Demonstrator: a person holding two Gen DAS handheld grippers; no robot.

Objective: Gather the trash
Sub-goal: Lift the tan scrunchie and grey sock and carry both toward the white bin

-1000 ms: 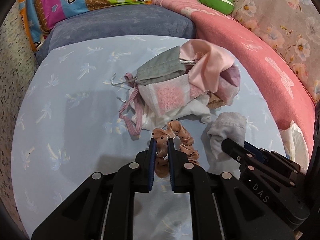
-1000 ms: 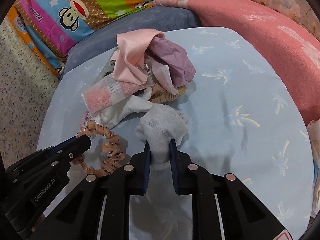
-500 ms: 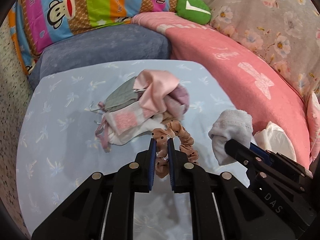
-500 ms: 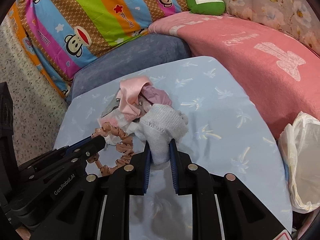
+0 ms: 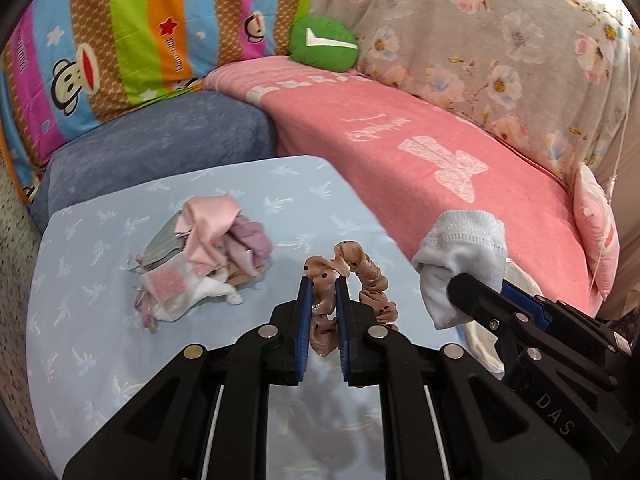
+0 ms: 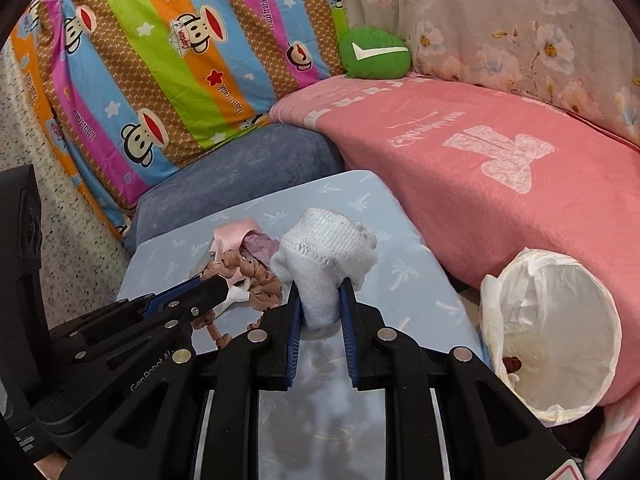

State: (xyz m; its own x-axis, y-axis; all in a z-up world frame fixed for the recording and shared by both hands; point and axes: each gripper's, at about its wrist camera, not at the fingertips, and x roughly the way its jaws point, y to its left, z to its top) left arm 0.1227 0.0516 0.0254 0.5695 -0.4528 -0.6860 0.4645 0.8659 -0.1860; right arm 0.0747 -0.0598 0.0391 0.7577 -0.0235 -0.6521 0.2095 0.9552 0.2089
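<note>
Two black plastic grippers with blue finger pads (image 5: 305, 312) and silver screws; the left gripper (image 6: 222, 285) reads "GenRobot.AI", the right gripper (image 5: 456, 282) "DAS".

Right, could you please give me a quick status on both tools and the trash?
Left tool shut on scrunchie. Right tool shut on white sock. Lined bin open on the right, path clear. Cloth pile remains.

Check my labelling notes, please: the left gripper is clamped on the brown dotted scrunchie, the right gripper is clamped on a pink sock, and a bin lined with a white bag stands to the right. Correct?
Nearly. The right gripper is clamped on a white sock, not a pink one; the right wrist view shows it. The left gripper does grip the brown dotted scrunchie, and the bin lined with a white bag stands to the right.
</note>
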